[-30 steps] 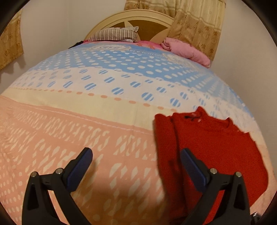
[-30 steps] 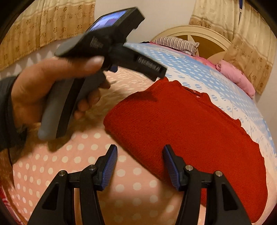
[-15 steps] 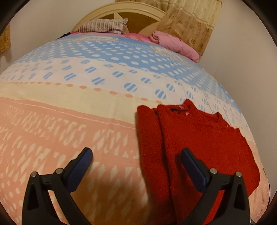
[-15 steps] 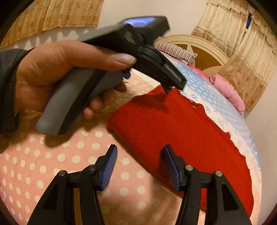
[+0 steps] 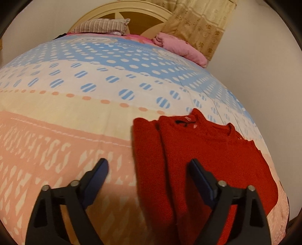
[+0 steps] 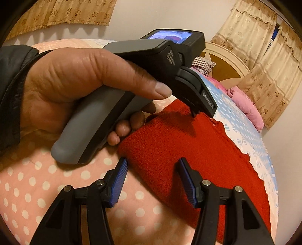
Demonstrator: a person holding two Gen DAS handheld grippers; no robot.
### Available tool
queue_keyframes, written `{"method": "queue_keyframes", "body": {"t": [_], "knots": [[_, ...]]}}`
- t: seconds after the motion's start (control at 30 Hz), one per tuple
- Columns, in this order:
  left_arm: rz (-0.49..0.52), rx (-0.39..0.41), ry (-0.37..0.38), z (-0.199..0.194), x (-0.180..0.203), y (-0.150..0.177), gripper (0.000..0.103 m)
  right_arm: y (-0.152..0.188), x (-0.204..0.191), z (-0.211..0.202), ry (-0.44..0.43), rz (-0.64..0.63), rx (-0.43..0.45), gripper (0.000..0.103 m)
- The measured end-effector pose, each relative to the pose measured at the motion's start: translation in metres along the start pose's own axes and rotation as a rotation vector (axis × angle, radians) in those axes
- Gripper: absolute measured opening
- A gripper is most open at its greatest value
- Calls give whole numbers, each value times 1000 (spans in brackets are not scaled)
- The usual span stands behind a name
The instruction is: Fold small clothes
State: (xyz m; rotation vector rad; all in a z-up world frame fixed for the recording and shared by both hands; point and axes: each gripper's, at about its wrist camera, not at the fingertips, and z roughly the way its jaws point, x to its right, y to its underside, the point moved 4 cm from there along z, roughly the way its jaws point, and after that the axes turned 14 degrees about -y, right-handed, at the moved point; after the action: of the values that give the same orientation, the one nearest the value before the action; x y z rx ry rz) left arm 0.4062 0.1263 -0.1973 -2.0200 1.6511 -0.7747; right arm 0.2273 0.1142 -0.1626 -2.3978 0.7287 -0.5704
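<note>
A red knitted sweater lies partly folded near the foot of a pastel dotted bedspread. The left gripper has just been narrowing over its folded edge, pads not yet gripping. The right gripper hovers half-open over the near corner. Both look ready to pinch.

Your left wrist view: close above bed, facing headboard at frame top. Your right wrist view: close, tilted down, headboard upper right. Both views share red sweater, pink blanket.
</note>
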Motion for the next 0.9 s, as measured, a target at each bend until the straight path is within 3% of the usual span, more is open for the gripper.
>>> {"method": "queue_keyframes", "body": {"t": [0.17,0.3,0.5,0.57,0.9], "knots": [[-4,-14,53,4,1,0,60,1,5,1,-31,28,9,56],[0,-18,68,4,4,0,51,2,5,1,-41,36,10,54],[6,-29,85,6,6,1,31,2,-2,2,-46,19,9,34],[6,-31,92,6,7,1,27,4,0,1,-56,40,11,27],[-5,-43,143,4,7,0,16,3,7,3,-77,77,19,16]]}}
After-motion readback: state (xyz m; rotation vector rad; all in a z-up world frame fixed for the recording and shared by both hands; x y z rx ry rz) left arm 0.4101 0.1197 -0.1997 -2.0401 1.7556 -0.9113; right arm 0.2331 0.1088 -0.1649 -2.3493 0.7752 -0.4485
